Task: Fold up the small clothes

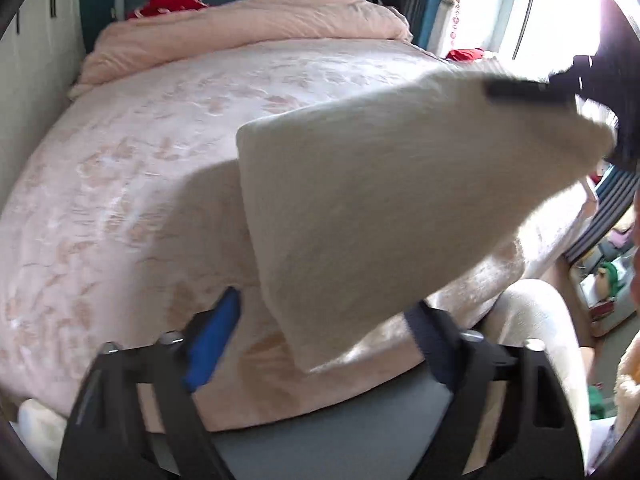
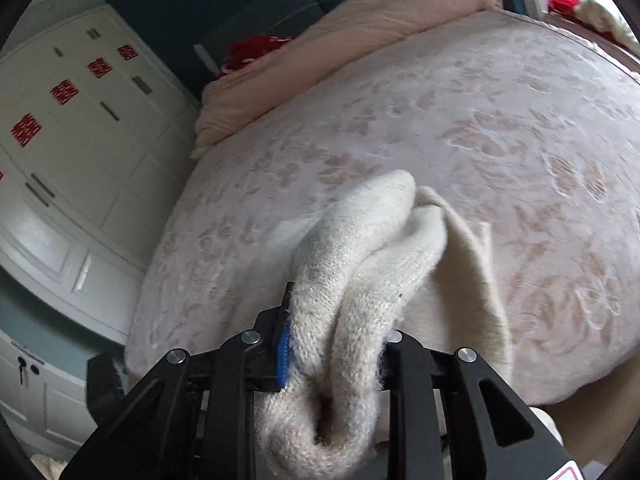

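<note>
My left gripper [image 1: 320, 320] is sitting with its jaws spread wide, gripping nothing. My right gripper [image 2: 334, 334] is clamping a thick fold of the cream knit garment [image 2: 360, 260] between both fingers (blue pad [image 2: 284, 358] pressing into the wool), raised up.

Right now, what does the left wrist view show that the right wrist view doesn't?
Only the left wrist view shows the open left tool, the cream garment spread in the air, and the window. Only the right wrist view shows the right tool shut on a bunched knit fold, plus the white wardrobe. Both show the garment over the pink floral bedspread and the rolled pink duvet.
</note>
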A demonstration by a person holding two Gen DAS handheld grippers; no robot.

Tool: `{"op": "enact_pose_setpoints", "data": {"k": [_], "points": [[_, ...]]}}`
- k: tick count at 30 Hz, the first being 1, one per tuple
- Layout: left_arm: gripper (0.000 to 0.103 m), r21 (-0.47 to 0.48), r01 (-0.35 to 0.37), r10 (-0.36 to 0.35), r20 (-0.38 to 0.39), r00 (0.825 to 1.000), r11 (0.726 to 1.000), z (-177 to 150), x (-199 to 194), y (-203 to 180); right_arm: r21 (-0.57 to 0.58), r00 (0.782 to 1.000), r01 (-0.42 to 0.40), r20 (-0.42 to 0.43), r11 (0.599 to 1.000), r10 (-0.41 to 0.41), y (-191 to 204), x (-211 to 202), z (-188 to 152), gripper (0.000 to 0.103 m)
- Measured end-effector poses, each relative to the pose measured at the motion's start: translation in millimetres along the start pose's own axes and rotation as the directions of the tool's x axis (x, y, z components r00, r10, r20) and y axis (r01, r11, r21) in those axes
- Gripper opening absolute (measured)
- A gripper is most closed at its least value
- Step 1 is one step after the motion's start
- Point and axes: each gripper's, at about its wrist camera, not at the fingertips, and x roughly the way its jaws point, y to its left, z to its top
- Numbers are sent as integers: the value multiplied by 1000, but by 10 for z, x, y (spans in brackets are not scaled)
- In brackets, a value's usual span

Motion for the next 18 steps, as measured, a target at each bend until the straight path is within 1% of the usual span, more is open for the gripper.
{"op": "enact_pose_setpoints", "data": {"k": [1,2,3,5,7,9,11,12,13,14,15,16,18], "points": [[54,2,14,-14,-35,999,1000,4,125,-24,51,999,23,-33,998,-21,-240,93,-57,22],[46,-5,13,-13,-72,997,1000,-4,247,-36,116,997,47,-73,992,-39,-507,221,-132,22],[44,-17,21,-23,-95,995,1000,-13,325,-32,155,993,64,-110,986,-48,-694,337,-220,22],[38,-64,32,-41,-148,988,997,-43,443,-13,196,986,80,-158,977,-49,-873,523,-375,22],[35,-68,23,-34,-155,987,997,-58,411,-31,194,990,60,-134,979,-34,-817,489,-398,22],[33,-55,23,-32,-158,987,998,-52,371,-28,137,996,68,-70,988,-59,-649,331,-300,22],[33,-63,27,-38,-170,985,998,-59,364,-22,83,997,76,-22,994,-74,-526,211,-222,22],[33,-59,24,-34,-171,985,998,-68,359,-43,66,996,88,-21,994,-87,-520,220,-198,22],[33,-52,18,-27,-178,984,998,-81,373,-74,54,994,108,-38,993,-106,-553,269,-208,23],[33,-52,15,-25,-187,982,999,-96,399,-86,40,987,138,-83,990,-134,-629,406,-251,26],[33,-59,15,-27,-198,980,998,-110,428,-91,28,976,164,-152,986,-158,-732,593,-323,27],[33,-64,20,-33,-203,979,998,-113,439,-94,44,974,160,-167,986,-150,-814,663,-380,28],[34,-50,30,-39,-194,980,998,-101,380,-111,98,986,95,-145,991,-80,-859,570,-346,36]]}}
